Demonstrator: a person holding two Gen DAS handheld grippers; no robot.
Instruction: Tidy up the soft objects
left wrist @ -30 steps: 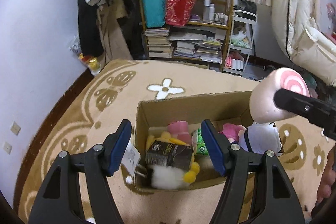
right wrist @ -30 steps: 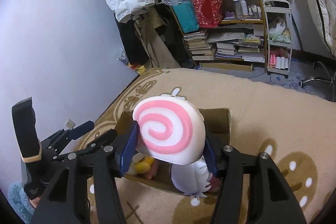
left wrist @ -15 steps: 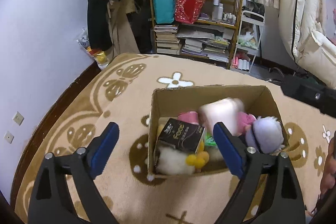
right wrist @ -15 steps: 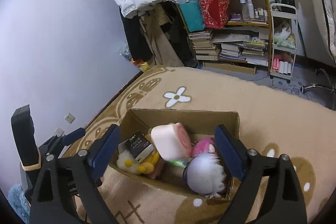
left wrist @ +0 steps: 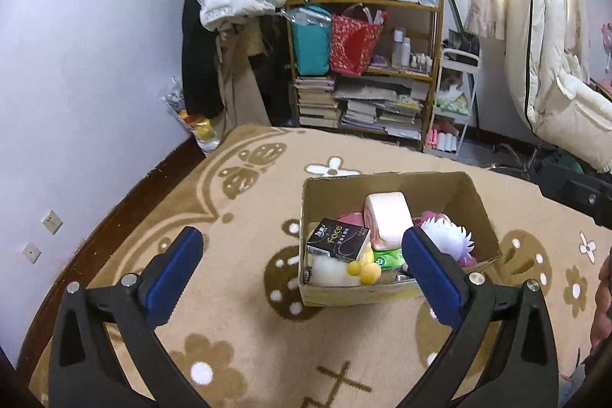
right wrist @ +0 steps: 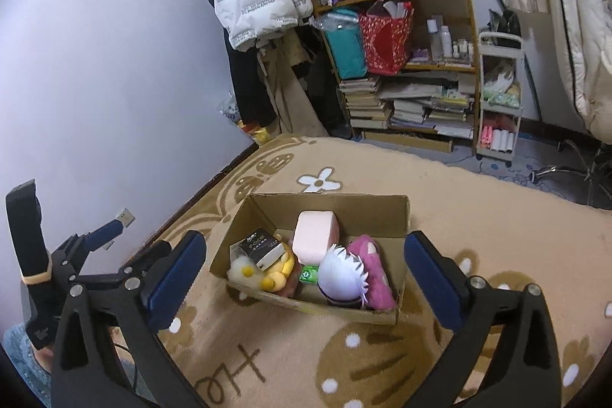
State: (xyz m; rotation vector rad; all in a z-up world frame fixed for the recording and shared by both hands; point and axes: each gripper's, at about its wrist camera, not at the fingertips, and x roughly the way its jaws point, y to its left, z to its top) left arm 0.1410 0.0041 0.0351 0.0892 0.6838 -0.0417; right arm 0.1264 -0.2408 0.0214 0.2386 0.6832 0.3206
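1. Both claws spread wide and empty: left claw [left wrist: 302, 274] and right claw [right wrist: 306, 278], each hanging above the rug [left wrist: 237, 285] just short of the cardboard box [left wrist: 464, 186]
2. Soft objects gathered inside the box, which sits on the rug: pink swirl cushion [right wrist: 315, 236] lying on its side near the middle, white-haired plush [right wrist: 342, 274] beside it toward the near right, pink plush [right wrist: 373, 268] against the right wall
3. Yellow duck plush [right wrist: 275, 274] and a white fluffy toy [left wrist: 329, 270] packed into the near left corner, with a black tissue pack [left wrist: 338, 245] resting on top and a green packet [left wrist: 388, 257] wedged between the heaps
4. No loose soft thing visible on the rug in either view; task judged close to finished, with only tidying of the contents left
5. Step in hand, by judgement: settling the pile so nothing rides above the rim
6. Best approach from straight above, one claw at a time, to avoid catching the thin cardboard walls
7. Gentle pressure on the cushion, since soft filling springs back and may push neighbours up
8. Tissue pack perched at a tilt and likely to slide; better nudged flat than pinched by a corner
9. Box light and unanchored on the rug; steadying the near wall with the other claw advisable before any push
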